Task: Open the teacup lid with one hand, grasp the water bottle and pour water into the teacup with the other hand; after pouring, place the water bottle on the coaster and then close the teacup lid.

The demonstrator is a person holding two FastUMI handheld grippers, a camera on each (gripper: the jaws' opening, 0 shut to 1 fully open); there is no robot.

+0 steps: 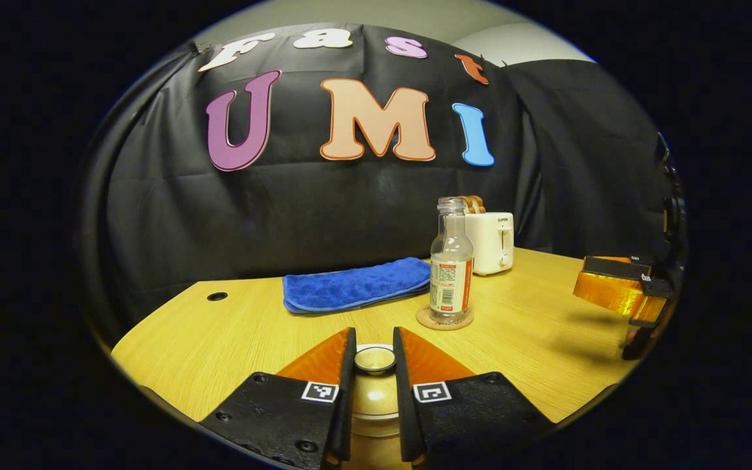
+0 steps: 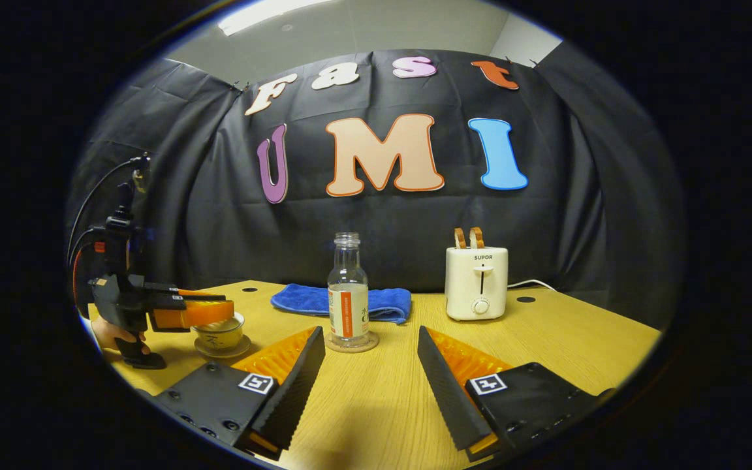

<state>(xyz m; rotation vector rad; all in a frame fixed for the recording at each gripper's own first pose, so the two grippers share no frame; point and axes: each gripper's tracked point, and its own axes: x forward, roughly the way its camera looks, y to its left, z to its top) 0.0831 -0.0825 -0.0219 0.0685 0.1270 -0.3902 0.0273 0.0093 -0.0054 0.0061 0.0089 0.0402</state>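
My left gripper (image 1: pixel 374 335) is shut on the round knob of the pale teacup lid (image 1: pixel 375 360), which lies right below the camera. In the right gripper view, that gripper (image 2: pixel 220 308) sits over the teacup (image 2: pixel 219 335) on its saucer at the table's left; its fingers hide the lid, so I cannot tell whether it rests on the cup. The clear, uncapped water bottle (image 1: pixel 451 264) (image 2: pixel 348 287) with an orange-and-white label stands upright on the round cork coaster (image 1: pixel 444 320) (image 2: pixel 351 343). My right gripper (image 2: pixel 370 335) (image 1: pixel 617 294) is open, a short way in front of the bottle and holding nothing.
A folded blue cloth (image 1: pixel 356 286) (image 2: pixel 342 301) lies behind the bottle. A white toaster (image 1: pixel 490 243) (image 2: pixel 477 282) with two slices stands at the back right, its cable trailing off. A hand (image 2: pixel 115 334) holds the left gripper near the wooden table's (image 2: pixel 565 339) left edge.
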